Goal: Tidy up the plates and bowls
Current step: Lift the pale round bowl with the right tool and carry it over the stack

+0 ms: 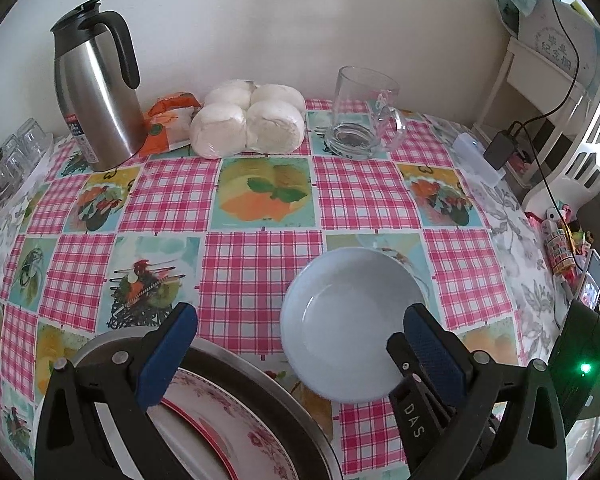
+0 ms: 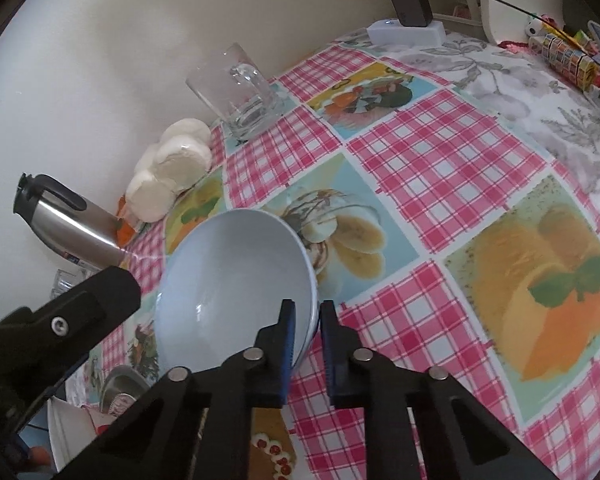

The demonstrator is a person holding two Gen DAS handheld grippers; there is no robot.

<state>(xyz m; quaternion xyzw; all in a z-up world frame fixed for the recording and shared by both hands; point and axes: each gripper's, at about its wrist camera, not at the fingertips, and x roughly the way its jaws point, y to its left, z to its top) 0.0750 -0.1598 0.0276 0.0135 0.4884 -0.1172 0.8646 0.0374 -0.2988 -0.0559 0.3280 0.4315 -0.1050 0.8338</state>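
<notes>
Right hand-held gripper (image 2: 307, 322) is clamped on the near rim of the pale blue bowl (image 2: 236, 280), one blue pad inside the wall and one outside, pinching it tight. In the right wrist view the bowl sits around seven o'clock of centre on the checked worktop (image 2: 440, 168), tilted up on its far side. From the left wrist view the same bowl (image 1: 352, 320) lies at about five o'clock of centre, and the left hand-held gripper (image 1: 300, 344) hangs over it with its jaws spread wide, nothing between the pads; its right finger (image 1: 432, 344) overlaps the bowl's near-right edge, though I cannot tell whether it touches. Down at seven o'clock in that view there's a flowered plate (image 1: 236, 432) resting inside a metal pan (image 1: 284, 392), partly behind the left finger. Along the far wall, a steel thermos jug (image 1: 96, 92) stands at ten o'clock, white steamed buns (image 1: 248, 120) in clear wrap at twelve, just beside an orange packet (image 1: 168, 120), and an empty glass mug (image 1: 360, 116) at one o'clock. A black charger (image 1: 500, 152) and white power strip (image 1: 476, 156) sit at the worktop's two o'clock edge.
</notes>
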